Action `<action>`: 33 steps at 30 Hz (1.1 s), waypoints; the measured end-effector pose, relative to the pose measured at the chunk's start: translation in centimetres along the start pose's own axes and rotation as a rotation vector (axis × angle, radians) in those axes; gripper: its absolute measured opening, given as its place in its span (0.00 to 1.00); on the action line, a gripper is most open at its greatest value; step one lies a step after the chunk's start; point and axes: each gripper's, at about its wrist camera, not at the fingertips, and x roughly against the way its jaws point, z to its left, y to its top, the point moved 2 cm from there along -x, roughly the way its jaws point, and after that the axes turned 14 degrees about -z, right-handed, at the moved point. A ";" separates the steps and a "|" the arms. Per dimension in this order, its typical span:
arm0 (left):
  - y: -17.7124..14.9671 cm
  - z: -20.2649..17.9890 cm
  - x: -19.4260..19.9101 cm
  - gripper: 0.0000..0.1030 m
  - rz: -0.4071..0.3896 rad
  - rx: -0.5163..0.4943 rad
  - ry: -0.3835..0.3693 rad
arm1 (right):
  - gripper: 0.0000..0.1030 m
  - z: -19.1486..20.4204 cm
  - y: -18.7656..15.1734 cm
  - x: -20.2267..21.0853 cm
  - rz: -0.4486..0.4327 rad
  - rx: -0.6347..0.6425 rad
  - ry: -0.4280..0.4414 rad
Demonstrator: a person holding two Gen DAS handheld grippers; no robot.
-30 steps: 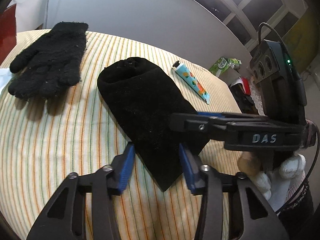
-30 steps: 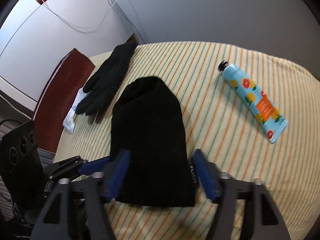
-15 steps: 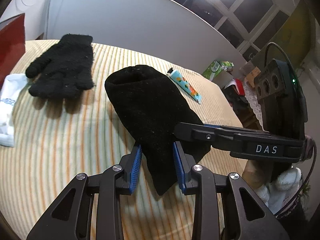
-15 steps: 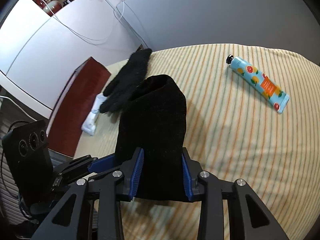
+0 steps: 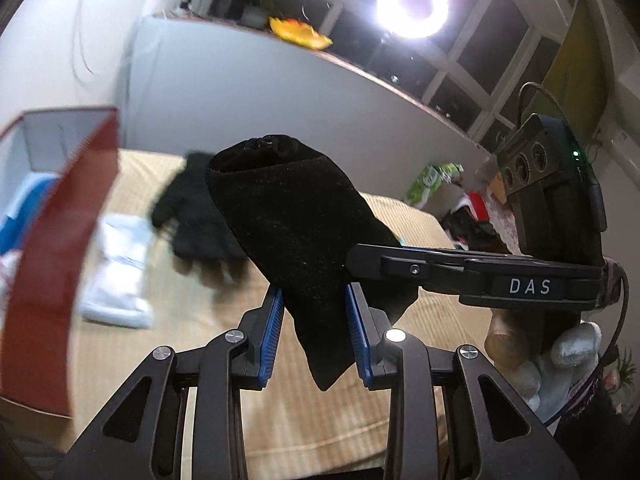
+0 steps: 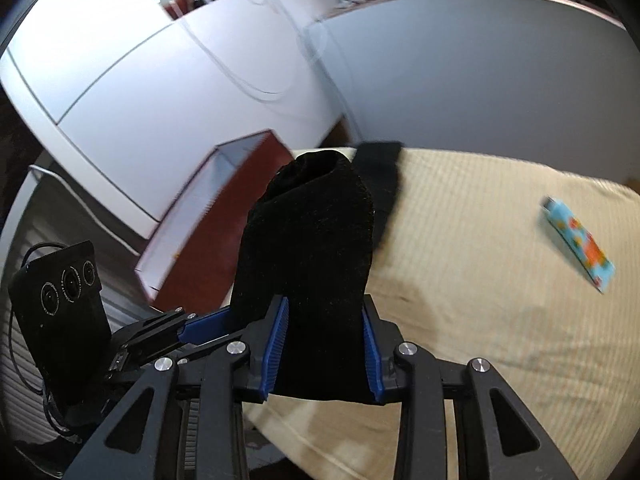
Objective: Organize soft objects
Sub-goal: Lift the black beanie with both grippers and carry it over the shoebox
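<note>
A black knit hat (image 5: 296,224) hangs in the air above the striped cloth, held at its near end by both grippers. My left gripper (image 5: 314,326) is shut on one corner of it, blue pads pressing the fabric. My right gripper (image 6: 324,344) is shut on the hat (image 6: 312,240) beside it and shows in the left wrist view as a black bar (image 5: 460,270). A black glove (image 5: 192,216) lies on the cloth behind the hat. A red box (image 6: 224,216) with a white inside stands at the left.
A white folded cloth (image 5: 116,272) lies by the red box wall (image 5: 52,264). A blue printed tube (image 6: 578,242) lies on the striped cloth (image 6: 480,280) at the right. Grey wall and windows stand behind.
Both grippers closed on the near edge of the hat, then lifted it off the cloth and swung toward the red box at the left.
</note>
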 end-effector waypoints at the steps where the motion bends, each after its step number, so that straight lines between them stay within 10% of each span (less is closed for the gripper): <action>1: 0.5 0.6 0.7 0.29 -0.012 -0.009 0.011 | 0.31 1.0 0.5 -0.5 0.001 0.002 0.017; 18: 7.7 12.3 8.0 0.29 -0.145 -0.016 0.225 | 0.31 15.4 6.7 -11.1 0.015 0.124 0.164; 33: 10.4 18.3 6.6 0.29 -0.098 -0.074 0.379 | 0.31 18.6 8.8 -19.9 0.069 0.080 0.185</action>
